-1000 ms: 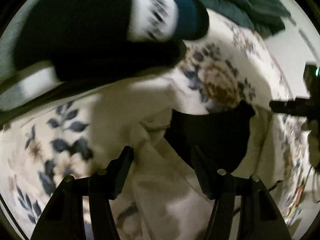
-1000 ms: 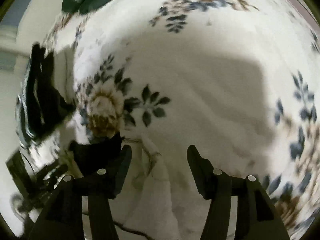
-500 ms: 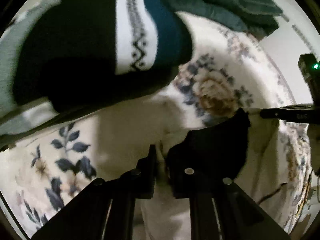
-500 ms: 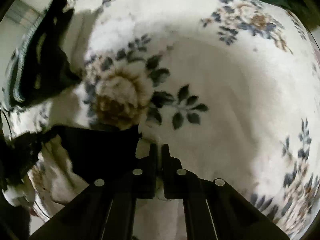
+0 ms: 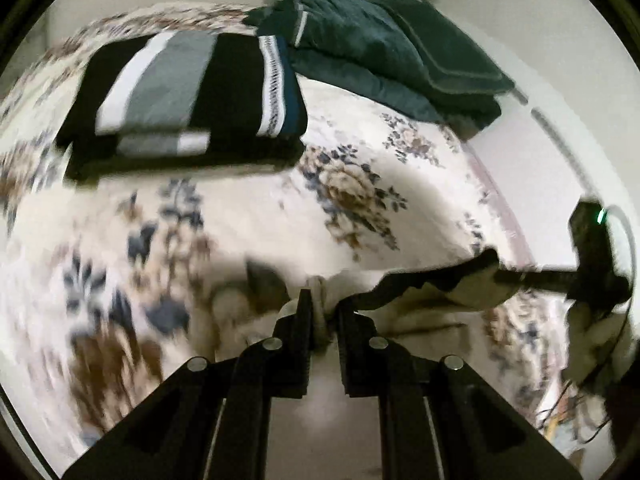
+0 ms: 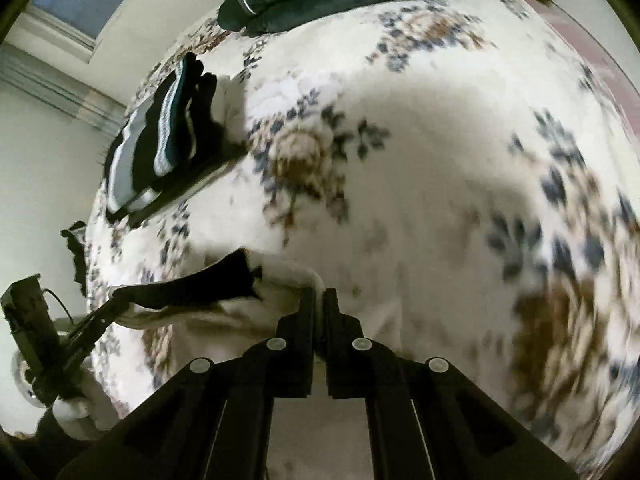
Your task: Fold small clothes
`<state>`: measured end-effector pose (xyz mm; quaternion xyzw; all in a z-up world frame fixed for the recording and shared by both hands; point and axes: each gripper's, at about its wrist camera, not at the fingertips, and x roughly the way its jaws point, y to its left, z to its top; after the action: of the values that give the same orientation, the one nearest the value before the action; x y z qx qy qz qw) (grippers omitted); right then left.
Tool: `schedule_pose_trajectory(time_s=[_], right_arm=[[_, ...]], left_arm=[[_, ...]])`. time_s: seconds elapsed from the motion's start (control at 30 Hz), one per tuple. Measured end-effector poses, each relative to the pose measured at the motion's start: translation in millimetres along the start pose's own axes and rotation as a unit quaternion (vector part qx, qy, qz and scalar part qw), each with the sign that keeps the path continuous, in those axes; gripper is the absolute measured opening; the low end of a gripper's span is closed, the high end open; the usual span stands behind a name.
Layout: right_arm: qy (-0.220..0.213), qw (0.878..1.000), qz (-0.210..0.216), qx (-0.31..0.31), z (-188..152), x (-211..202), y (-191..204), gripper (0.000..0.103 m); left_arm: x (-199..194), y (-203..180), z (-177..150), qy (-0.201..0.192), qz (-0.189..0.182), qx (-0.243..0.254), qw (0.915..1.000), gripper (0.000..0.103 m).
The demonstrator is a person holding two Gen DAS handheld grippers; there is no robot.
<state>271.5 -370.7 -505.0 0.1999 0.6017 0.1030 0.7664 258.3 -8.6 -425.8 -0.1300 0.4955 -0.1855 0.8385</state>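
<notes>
A cream garment with a black lining (image 5: pixel 424 284) hangs stretched between my two grippers above the floral bedspread (image 5: pixel 248 216). My left gripper (image 5: pixel 322 312) is shut on one cream edge of it. My right gripper (image 6: pixel 319 304) is shut on the other cream edge; the black lining (image 6: pixel 216 284) sags to its left. In the left wrist view the right gripper (image 5: pixel 520 278) shows at the far right, pinching the cloth. In the right wrist view the left gripper (image 6: pixel 116 304) shows at lower left, also on the cloth.
A folded stack of black, grey and white striped clothes (image 5: pixel 188 92) lies at the back left of the bed, also in the right wrist view (image 6: pixel 160 140). Folded dark green blankets (image 5: pixel 384 52) lie at the back. A pale wall (image 5: pixel 560 160) runs along the right.
One second ago both grippers were open over the garment lying on the bed. They shut on its edges, then lifted it up and pulled back, so the bed now looks farther away.
</notes>
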Motion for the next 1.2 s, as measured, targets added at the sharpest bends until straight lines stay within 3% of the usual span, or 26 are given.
schedule_pose_trajectory(time_s=[0.13, 0.27, 0.33, 0.37, 0.43, 0.5, 0.53, 0.67, 0.8, 0.87, 0.9, 0.93, 0.97, 1.07, 1.2], right_arm=[[0.031, 1.000, -0.003, -0.002, -49, -2, -19, 0.004], [0.084, 0.996, -0.022, -0.004, -74, 22, -43, 0.004], [0.114, 0.993, -0.024, 0.006, -75, 33, -56, 0.010], [0.126, 0.991, -0.030, 0.017, -75, 38, -64, 0.017], [0.127, 0.991, -0.031, 0.035, -72, 38, -75, 0.027], [0.112, 0.991, -0.030, 0.060, -65, 33, -85, 0.045], [0.103, 0.991, -0.025, 0.080, -61, 28, -92, 0.048], [0.078, 0.981, 0.028, 0.174, -44, 32, -119, 0.050], [0.085, 0.973, 0.051, 0.207, -33, 60, -119, 0.050], [0.097, 0.972, 0.045, 0.211, -30, 70, -116, 0.050], [0.097, 0.973, 0.036, 0.205, -28, 71, -111, 0.040], [0.091, 0.976, 0.019, 0.197, -25, 73, -106, 0.026], [0.086, 0.978, 0.011, 0.192, -24, 74, -101, 0.009], [0.060, 0.981, -0.004, 0.182, -15, 71, -90, 0.008], [0.047, 0.983, -0.001, 0.180, -18, 52, -82, 0.008]], left_arm=[[-9, 9, -52, 0.039, -0.001, -0.031, 0.9988, 0.009], [-5, 17, -95, 0.095, -0.013, -0.044, 0.9944, 0.014], [-4, 20, -108, 0.127, -0.010, -0.053, 0.9905, 0.017], [-6, 22, -112, 0.136, -0.010, -0.060, 0.9889, 0.025], [-13, 28, -114, 0.134, -0.002, -0.074, 0.9883, 0.034], [-22, 36, -113, 0.118, -0.002, -0.098, 0.9882, 0.050], [-26, 42, -110, 0.105, -0.009, -0.119, 0.9872, 0.058], [-21, 62, -98, 0.077, -0.026, -0.194, 0.9776, 0.059], [17, 68, -94, 0.106, -0.012, -0.217, 0.9704, 0.059], [38, 69, -97, 0.125, -0.003, -0.226, 0.9662, 0.053], [43, 68, -98, 0.124, 0.004, -0.219, 0.9678, 0.043], [47, 63, -99, 0.125, 0.015, -0.201, 0.9714, 0.006], [49, 58, -99, 0.131, 0.028, -0.184, 0.9737, 0.005], [33, 43, -94, 0.106, 0.034, -0.145, 0.9832, 0.004], [7, 38, -92, 0.091, 0.019, -0.139, 0.9858, 0.004]])
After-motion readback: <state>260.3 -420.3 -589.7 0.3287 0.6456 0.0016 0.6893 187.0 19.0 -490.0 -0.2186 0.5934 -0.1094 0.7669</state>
